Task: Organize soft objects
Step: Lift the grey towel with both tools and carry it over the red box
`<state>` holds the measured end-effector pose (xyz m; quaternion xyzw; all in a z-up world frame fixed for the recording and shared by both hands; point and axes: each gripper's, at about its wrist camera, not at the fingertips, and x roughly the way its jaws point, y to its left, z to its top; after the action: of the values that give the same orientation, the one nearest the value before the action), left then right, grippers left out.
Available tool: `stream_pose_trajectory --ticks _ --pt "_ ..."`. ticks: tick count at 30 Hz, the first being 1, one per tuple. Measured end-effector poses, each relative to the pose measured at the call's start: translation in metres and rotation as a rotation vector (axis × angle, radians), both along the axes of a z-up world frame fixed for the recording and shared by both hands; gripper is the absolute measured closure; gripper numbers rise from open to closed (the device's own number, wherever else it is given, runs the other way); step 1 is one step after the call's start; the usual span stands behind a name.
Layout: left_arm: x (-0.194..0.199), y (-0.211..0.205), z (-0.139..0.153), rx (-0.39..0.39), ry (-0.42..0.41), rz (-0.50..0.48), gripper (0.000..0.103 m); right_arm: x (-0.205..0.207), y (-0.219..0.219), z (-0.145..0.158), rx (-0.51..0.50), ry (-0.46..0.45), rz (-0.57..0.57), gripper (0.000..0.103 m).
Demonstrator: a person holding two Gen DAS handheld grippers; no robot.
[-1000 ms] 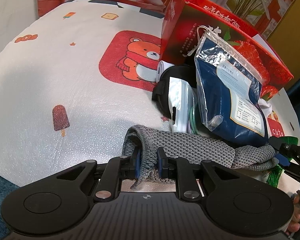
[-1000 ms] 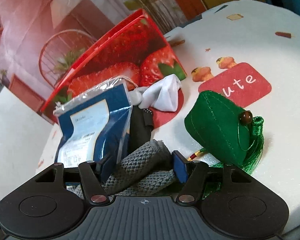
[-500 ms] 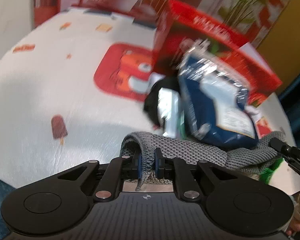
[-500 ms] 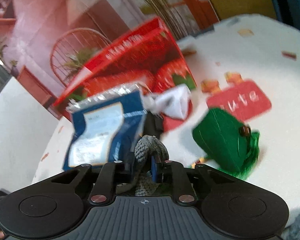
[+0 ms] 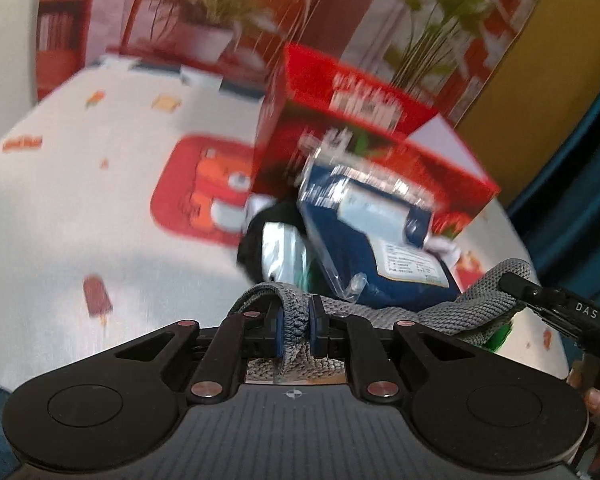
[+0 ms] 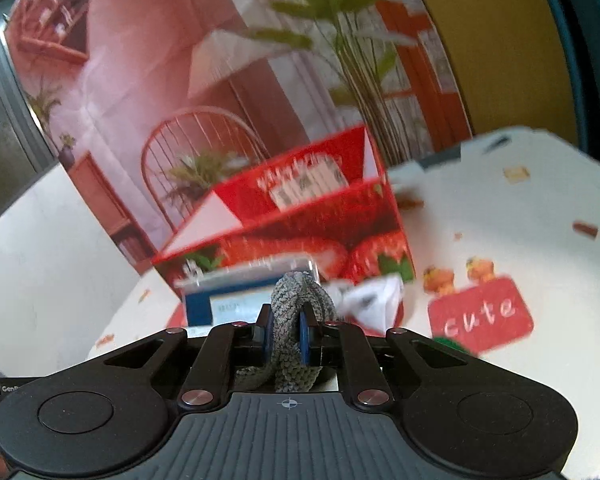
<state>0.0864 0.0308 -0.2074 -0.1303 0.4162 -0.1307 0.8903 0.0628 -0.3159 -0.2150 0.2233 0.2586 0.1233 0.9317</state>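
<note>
Both the left gripper [image 5: 296, 330] and the right gripper [image 6: 285, 334] pinch tight on the grey knitted cloth [image 5: 380, 312]. The open red strawberry box [image 5: 364, 136] looks empty, and the blue packet [image 5: 364, 240] waits outside.

Evenly lit, moderately bright, soft indoor light; no hard shadows, only a faint grey shade on the printed tablecloth [image 5: 60, 216]. Strong motion blur across the red strawberry box [image 5: 364, 128], the blue packet [image 5: 372, 240] and the backdrop. Sharp only on the near black gripper bodies and the grey knitted cloth [image 6: 296, 320]. Heavy fisheye bending and dark corners at edges. Slight glare on packet plastic.
</note>
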Motion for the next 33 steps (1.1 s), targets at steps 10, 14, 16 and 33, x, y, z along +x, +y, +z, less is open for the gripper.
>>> stream_pose_trajectory --ticks 10,14,16,33 --pt "-0.014 -0.002 0.021 0.048 -0.089 -0.032 0.091 -0.008 0.005 -0.004 -0.016 0.013 0.006 0.091" --pt "-0.020 0.000 0.039 0.023 -0.151 -0.052 0.091 -0.013 0.004 0.011 -0.023 -0.031 0.011 0.091" --pt "-0.022 0.001 0.047 0.005 -0.171 -0.064 0.091 -0.014 0.001 0.018 -0.013 -0.047 0.009 0.091" --pt "0.011 -0.010 0.068 0.029 -0.233 -0.073 0.091 0.007 0.002 0.038 -0.033 -0.072 0.022 0.091"
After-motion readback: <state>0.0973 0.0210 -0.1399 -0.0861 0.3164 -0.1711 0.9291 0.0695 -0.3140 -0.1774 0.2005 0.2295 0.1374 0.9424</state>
